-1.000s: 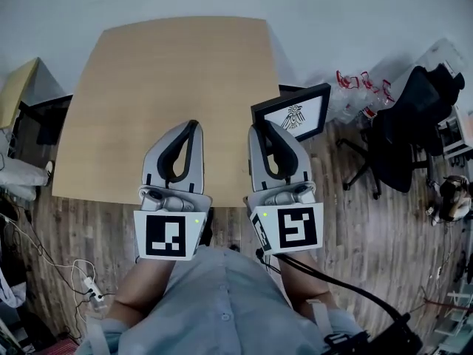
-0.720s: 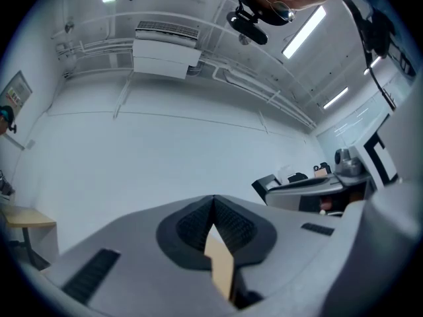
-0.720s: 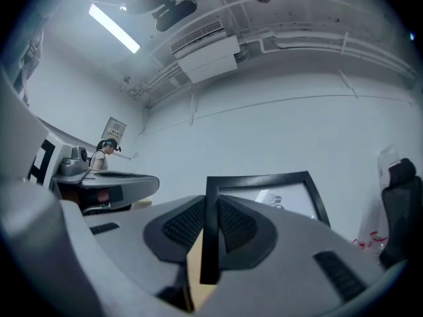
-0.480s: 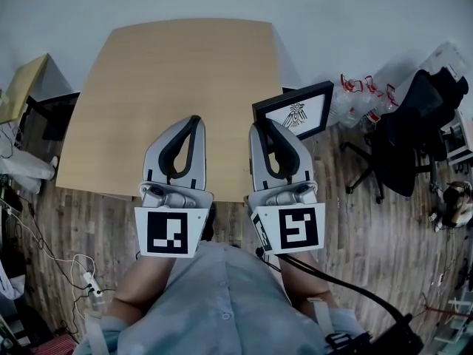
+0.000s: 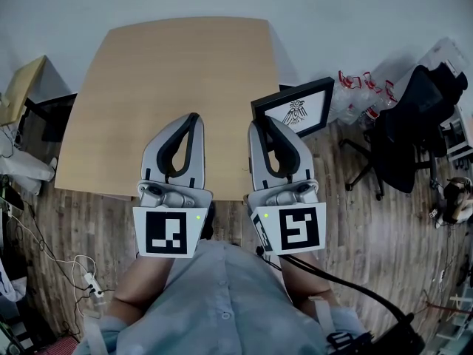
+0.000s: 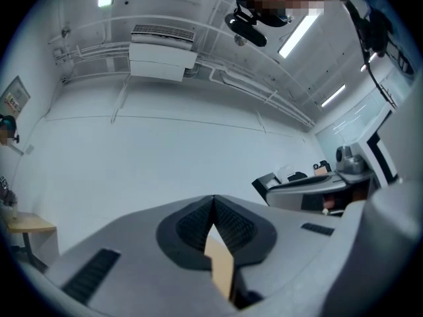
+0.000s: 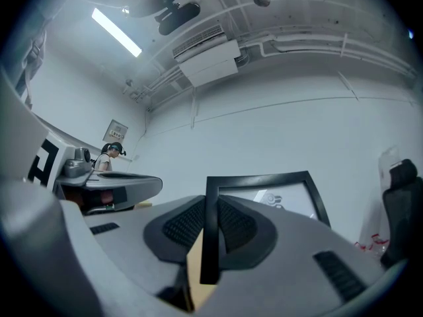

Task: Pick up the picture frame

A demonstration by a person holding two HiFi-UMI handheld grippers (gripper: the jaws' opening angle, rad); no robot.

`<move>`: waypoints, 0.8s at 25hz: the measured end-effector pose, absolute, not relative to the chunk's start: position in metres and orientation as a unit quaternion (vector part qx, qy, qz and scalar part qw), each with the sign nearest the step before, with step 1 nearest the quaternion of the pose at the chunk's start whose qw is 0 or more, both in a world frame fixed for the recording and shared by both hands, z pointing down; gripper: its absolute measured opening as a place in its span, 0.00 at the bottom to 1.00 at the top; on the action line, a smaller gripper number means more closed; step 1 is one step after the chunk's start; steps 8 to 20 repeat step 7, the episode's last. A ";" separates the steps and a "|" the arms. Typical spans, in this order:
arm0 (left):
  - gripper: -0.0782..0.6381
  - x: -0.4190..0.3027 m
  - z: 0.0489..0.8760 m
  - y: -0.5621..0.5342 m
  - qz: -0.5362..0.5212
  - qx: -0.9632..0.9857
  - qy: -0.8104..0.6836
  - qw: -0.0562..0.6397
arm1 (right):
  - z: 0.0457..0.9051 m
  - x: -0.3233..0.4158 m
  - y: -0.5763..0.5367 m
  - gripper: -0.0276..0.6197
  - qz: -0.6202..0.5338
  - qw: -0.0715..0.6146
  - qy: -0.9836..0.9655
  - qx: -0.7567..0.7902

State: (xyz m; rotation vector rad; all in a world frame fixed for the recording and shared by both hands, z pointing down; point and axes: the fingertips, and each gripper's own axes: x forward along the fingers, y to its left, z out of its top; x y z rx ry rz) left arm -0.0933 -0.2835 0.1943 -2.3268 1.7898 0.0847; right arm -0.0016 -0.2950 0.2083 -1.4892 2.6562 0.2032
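Note:
The picture frame [image 5: 295, 112] is black-rimmed with a white print of a bird emblem. It is held up past the right edge of the tan table [image 5: 177, 65], tilted. My right gripper [image 5: 260, 123] is shut on the frame's left rim. In the right gripper view the frame [image 7: 277, 191] stands up between the closed jaws of that gripper [image 7: 211, 201], with its left rim running down between them. My left gripper [image 5: 194, 117] hovers over the table's near part, shut with nothing in it. The left gripper view shows that gripper [image 6: 213, 201] with its jaws together against a white wall.
A black office chair [image 5: 411, 124] stands at the right on the wooden floor, with clear bags with red marks [image 5: 362, 86] beside it. A small yellow side table [image 5: 18, 89] sits at the far left. Cables and a power strip [image 5: 90, 285] lie on the floor lower left.
Hardly anything differs: the right gripper stays shut on the frame and the left stays shut; only the head view has shifted slightly.

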 end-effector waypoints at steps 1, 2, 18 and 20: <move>0.11 -0.090 0.194 -0.283 0.028 -0.789 0.606 0.103 | 0.208 0.001 -0.295 0.13 0.066 0.045 0.869 -0.488; 0.11 -0.088 0.194 -0.283 0.026 -0.789 0.605 0.104 | 0.208 0.003 -0.295 0.13 0.066 0.046 0.869 -0.488; 0.11 -0.090 0.193 -0.285 0.025 -0.790 0.602 0.109 | 0.208 0.000 -0.296 0.13 0.066 0.044 0.870 -0.487; 0.11 -0.090 0.193 -0.285 0.025 -0.790 0.602 0.109 | 0.208 0.000 -0.296 0.13 0.066 0.044 0.870 -0.487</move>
